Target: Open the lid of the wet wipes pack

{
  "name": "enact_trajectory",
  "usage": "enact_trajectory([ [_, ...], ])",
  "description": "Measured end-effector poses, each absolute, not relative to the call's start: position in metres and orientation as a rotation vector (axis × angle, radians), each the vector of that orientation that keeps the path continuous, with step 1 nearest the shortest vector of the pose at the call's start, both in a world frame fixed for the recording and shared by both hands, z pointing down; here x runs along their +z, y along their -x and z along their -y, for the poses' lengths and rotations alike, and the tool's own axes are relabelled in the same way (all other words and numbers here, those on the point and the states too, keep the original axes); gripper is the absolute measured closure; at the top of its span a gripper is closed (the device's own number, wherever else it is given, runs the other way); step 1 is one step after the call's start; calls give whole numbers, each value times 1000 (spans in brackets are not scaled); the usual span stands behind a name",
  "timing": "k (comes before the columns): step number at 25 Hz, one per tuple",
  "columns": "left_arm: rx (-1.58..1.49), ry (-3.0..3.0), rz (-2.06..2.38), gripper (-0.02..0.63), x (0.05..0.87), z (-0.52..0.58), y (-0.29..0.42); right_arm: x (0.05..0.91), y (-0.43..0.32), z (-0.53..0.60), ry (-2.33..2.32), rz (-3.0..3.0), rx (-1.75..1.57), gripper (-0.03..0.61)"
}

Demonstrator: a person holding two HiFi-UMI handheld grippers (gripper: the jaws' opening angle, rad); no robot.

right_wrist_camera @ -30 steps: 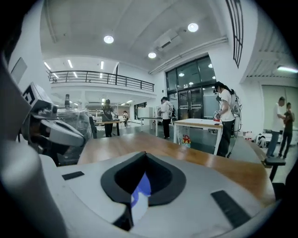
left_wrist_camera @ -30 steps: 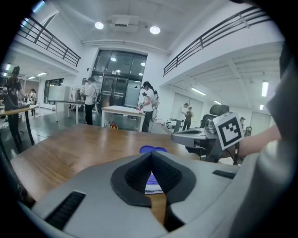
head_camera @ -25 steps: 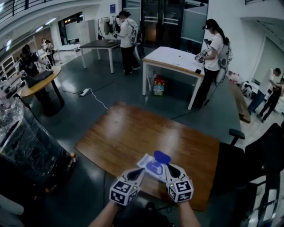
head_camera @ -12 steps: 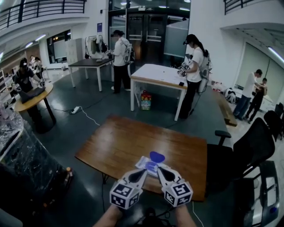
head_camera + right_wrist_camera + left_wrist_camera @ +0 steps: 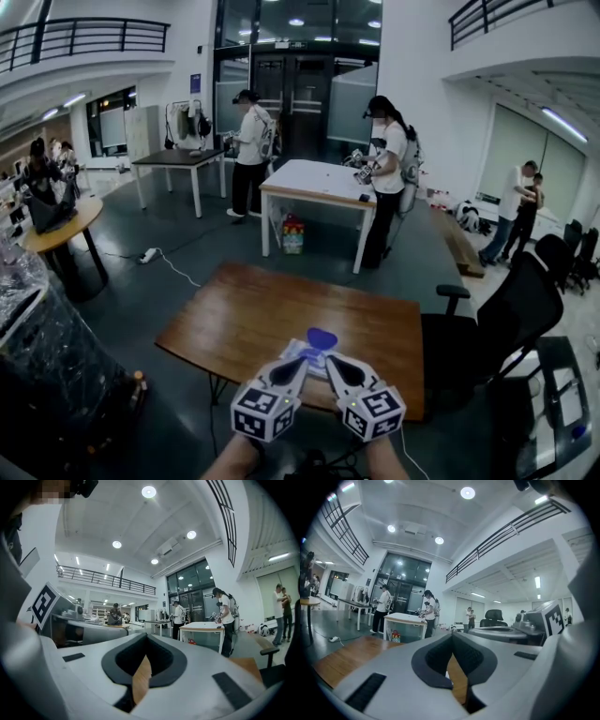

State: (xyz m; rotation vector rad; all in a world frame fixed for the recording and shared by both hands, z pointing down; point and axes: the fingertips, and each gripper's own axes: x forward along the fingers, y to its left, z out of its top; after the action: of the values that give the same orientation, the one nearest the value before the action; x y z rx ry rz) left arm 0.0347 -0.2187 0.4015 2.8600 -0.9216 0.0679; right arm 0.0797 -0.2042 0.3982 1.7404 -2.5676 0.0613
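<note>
wet wipes pack (image 5: 302,352) is lying on the wooden table (image 5: 234,319), its blue lid (image 5: 322,337) standing raised. left gripper (image 5: 299,365) and right gripper (image 5: 332,365) are hovering side by side at its near edge, both jaw pairs closed on nothing.

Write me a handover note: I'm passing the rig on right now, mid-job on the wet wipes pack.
Left gripper: jaws together, nothing between them, held above the near edge of the wooden table.
Right gripper: jaws together, empty, close beside the left one.
Wet wipes pack: just ahead of both tips, apparently lying on the table; the grippers partly hide it.
Done: the blue lid stands flipped up, so the pack looks open.
Left: probably only to check the opening from a clearer angle and draw both grippers clear.
</note>
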Motion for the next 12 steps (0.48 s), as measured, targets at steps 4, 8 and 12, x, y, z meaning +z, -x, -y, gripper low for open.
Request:
enact_trajectory([
  [4, 48, -2874, 930, 607, 392, 213, -27, 392, -71, 197, -1747, 2574, 64, 568],
  [8, 43, -2883, 940, 607, 386, 211, -25, 388, -69, 196, -1740, 2586, 59, 568],
  [12, 39, -2890, 949, 607, 384, 208, -20, 384, -64, 193, -1744, 2579, 51, 569],
])
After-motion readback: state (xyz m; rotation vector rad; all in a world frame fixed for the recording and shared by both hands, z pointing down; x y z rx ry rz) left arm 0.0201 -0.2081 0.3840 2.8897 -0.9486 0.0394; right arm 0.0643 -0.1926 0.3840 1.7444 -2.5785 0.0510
